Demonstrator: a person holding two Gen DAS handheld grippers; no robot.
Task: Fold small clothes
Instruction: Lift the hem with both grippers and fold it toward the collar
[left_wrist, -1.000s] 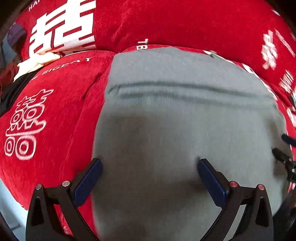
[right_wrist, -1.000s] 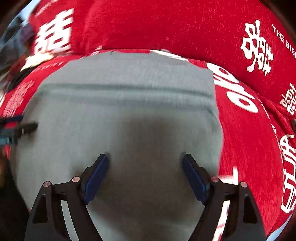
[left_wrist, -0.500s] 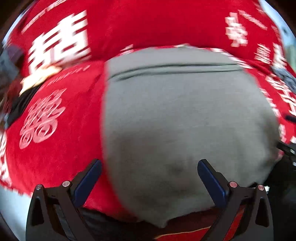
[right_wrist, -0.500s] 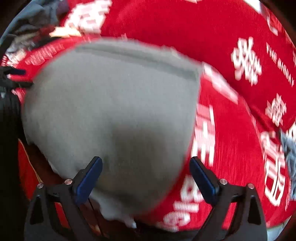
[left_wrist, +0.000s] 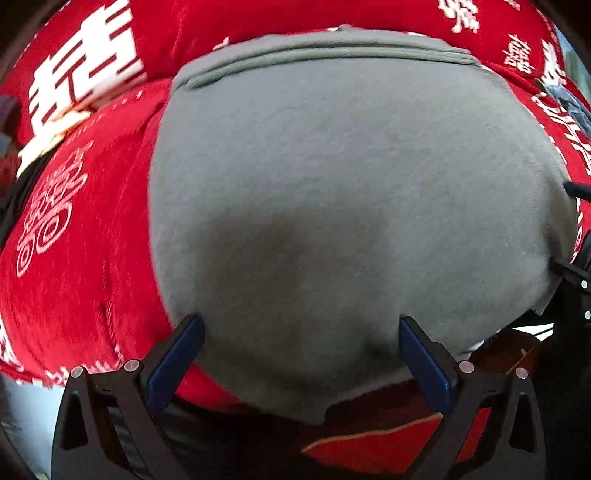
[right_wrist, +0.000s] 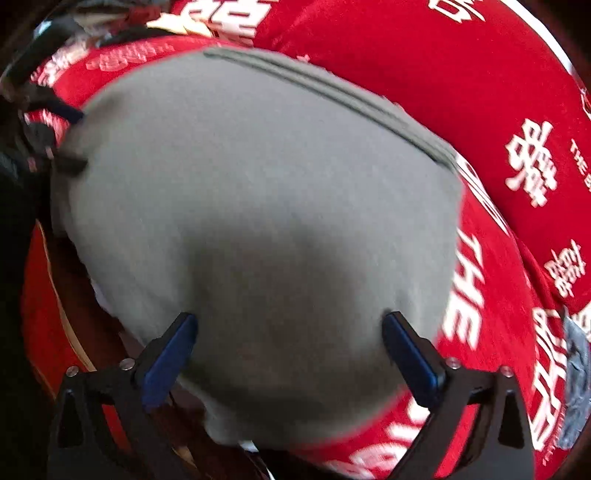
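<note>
Garment: grey cloth (left_wrist: 332, 192), flat on red cover (left_wrist: 74, 277) with white lettering; stitched band along far edge, near edge drooping over the front of the cushion.
Fold status: looks partly folded, single smooth panel, no wrinkles in sight.
Step in hand (judged): setting up for a fresh pinch on the near edge, likely to bring it up toward the far band.
Doing it well: take both near corners level, pinch only the cloth and not the cover beneath, lift evenly so the edge stays straight, lay near edge square on the band.
Risk: soft knit may sag in the middle between the two grips; uneven lift would skew the fold.
Left gripper (left_wrist: 301, 350): jaws spread wide, blue pads hovering over near part of cloth, nothing pinched; contact with fabric not certain.
Right gripper (right_wrist: 290, 347): jaws have just been opening, now spread wide; cloth lies below and between the pads but is not clamped.
Other clutter: pale item (left_wrist: 51, 129) far left on cover, bluish scrap (right_wrist: 574, 354) at right; both apart from the cloth.
</note>
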